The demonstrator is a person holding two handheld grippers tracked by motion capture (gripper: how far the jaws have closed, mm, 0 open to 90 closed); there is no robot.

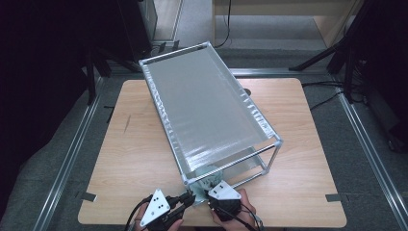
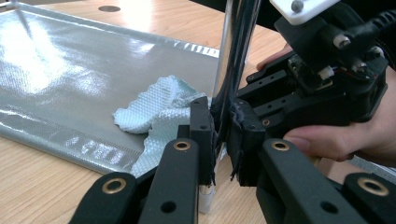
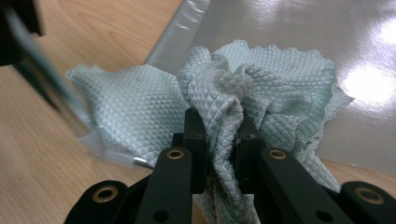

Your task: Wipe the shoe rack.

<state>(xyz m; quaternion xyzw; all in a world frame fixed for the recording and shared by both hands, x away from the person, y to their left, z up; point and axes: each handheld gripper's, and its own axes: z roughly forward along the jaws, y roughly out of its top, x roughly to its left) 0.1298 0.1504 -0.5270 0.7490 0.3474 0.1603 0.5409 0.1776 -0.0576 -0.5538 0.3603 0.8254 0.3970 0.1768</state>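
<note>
A metal-framed rack [image 1: 272, 132] with silver fabric shelves stands slantwise on the wooden table [image 1: 134, 159]. My left gripper [image 1: 192, 196] [image 2: 220, 135] is shut on the rack's near corner post [image 2: 231, 56], which rises straight up between its pads. A pale blue-green waffle cloth [image 3: 261, 88] [image 2: 159, 109] [image 1: 208, 174] lies bunched on the lower shelf sheet [image 3: 289, 28] [image 2: 70, 79], spilling over its near edge. My right gripper [image 3: 223, 135] [image 1: 211, 182] is shut on a gathered fold of that cloth, just to the right of the post.
The rack's top shelf [image 1: 207, 106] hangs over most of the lower one. Bare tabletop lies to the left and right of the rack. A round hole [image 2: 109, 8] in the table lies beyond the rack. Dark stands and cables ring the table.
</note>
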